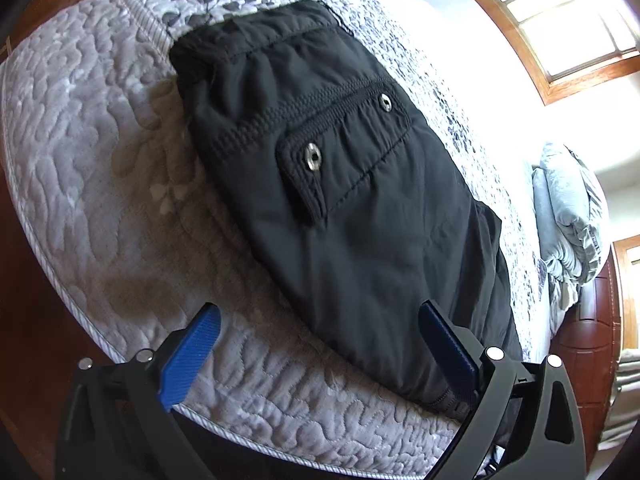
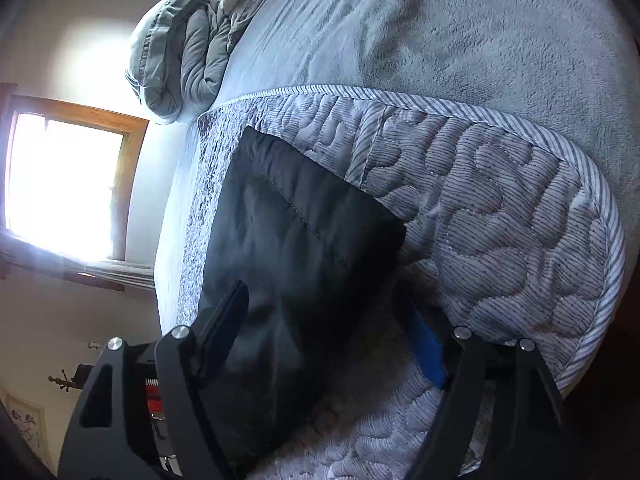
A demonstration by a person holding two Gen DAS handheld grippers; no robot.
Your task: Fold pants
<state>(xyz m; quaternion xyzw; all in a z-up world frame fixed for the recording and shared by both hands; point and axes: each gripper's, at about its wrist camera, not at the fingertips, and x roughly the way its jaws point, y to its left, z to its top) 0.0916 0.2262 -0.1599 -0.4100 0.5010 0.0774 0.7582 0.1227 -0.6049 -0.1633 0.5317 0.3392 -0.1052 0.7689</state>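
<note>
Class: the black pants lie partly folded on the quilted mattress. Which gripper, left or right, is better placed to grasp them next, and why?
Probably the right gripper: its open jaws already straddle the black pants. The left gripper is open mostly over bare quilted mattress.

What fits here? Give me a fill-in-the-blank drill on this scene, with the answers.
1. The pants are ____ in colour.
2. The pants lie on a quilted ____.
3. The pocket flap carries ____ metal snaps.
4. The pads on the left gripper fingers are ____.

Answers: black; mattress; two; blue
</note>
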